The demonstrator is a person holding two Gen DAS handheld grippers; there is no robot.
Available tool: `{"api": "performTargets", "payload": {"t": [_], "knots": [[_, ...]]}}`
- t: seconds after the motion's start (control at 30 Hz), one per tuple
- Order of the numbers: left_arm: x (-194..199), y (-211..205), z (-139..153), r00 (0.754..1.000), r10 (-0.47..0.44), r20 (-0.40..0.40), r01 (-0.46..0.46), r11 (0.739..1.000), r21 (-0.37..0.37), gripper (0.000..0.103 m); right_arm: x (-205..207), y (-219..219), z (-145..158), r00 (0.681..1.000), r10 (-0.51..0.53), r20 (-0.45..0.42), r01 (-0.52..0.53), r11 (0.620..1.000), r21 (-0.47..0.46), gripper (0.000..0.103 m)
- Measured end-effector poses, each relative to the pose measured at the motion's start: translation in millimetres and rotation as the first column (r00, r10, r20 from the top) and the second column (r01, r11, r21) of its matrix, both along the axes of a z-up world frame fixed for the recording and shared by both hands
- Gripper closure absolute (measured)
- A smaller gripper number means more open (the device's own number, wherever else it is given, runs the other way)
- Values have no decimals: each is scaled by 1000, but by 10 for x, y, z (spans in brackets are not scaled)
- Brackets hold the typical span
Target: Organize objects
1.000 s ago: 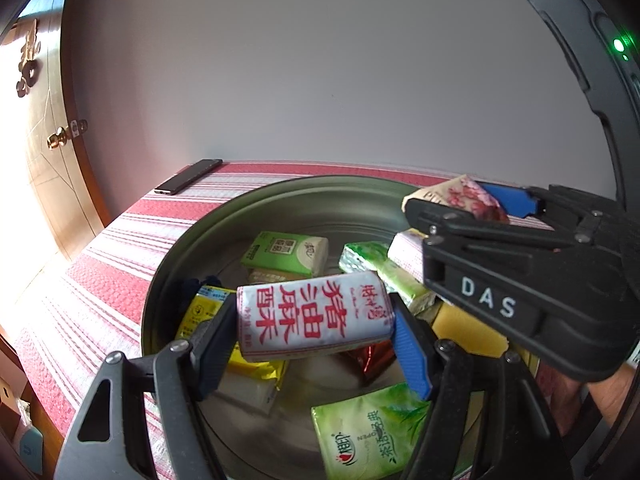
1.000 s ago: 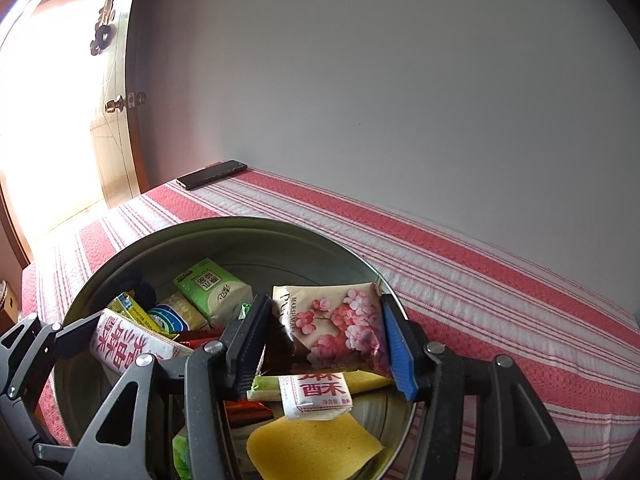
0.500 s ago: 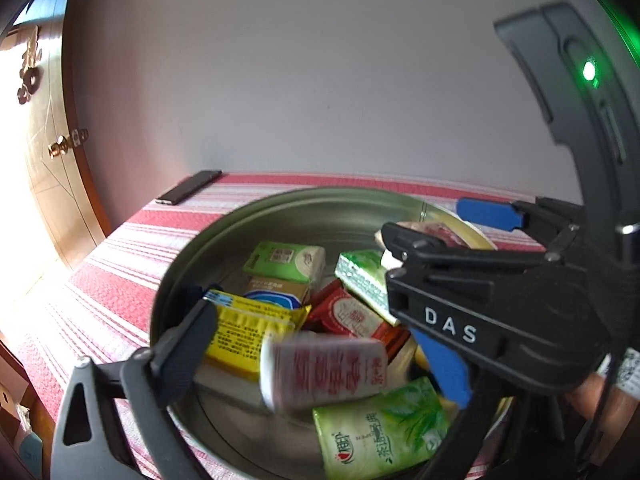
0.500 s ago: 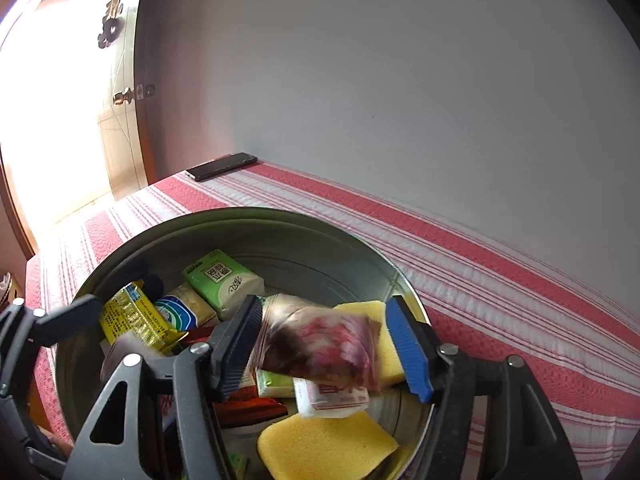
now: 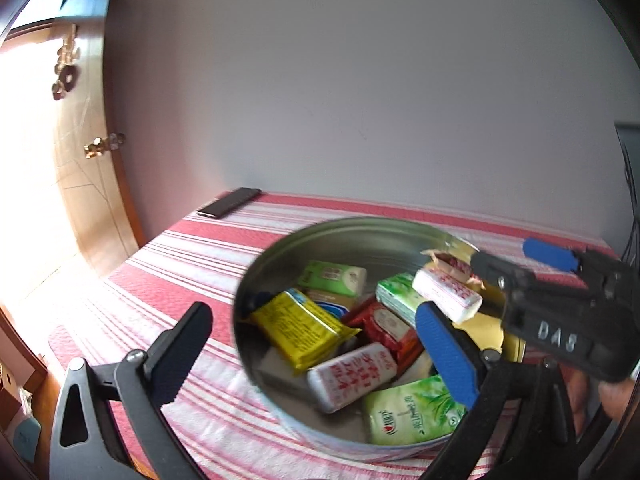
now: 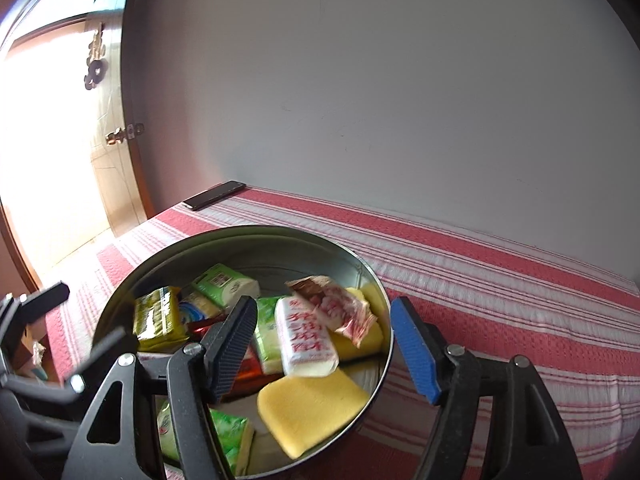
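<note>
A round metal tin (image 5: 280,248) (image 6: 224,236) sits on a red striped cloth and holds several snack packs. My left gripper (image 5: 316,344) is open and empty above the tin's near side. A white pack with red characters (image 5: 352,374) lies in the tin below it. My right gripper (image 6: 324,344) is open and empty over the tin's right side. A pink flower-print packet (image 6: 336,308) lies on another white pack (image 6: 304,338) and a yellow sponge (image 6: 312,408). The right gripper shows at the right edge of the left wrist view (image 5: 560,336).
A dark phone (image 5: 229,208) (image 6: 214,195) lies at the far left corner of the cloth-covered table. A wooden door (image 6: 60,160) stands at the left. A plain wall rises behind the table. Bare striped cloth (image 6: 500,280) stretches to the right of the tin.
Both grippers opened. The left one dropped the white red-character pack into the tin, and the right one dropped the pink flower packet. Both grippers pulled up and back from the tin.
</note>
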State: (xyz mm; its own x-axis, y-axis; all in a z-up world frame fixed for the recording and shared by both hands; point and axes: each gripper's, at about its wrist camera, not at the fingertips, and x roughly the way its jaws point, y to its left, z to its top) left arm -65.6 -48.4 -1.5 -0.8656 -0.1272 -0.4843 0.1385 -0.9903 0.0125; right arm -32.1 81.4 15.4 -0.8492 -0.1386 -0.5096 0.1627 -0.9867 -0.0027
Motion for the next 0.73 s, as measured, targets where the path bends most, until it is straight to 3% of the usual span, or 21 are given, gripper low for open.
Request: {"api": "performTargets", "payload": {"t": [0.73], "knots": [[48,-78,47,999,47,-12,-48,998,-34,0,159,-68,16,999,29,-13,-29,1000,-1,31]]}}
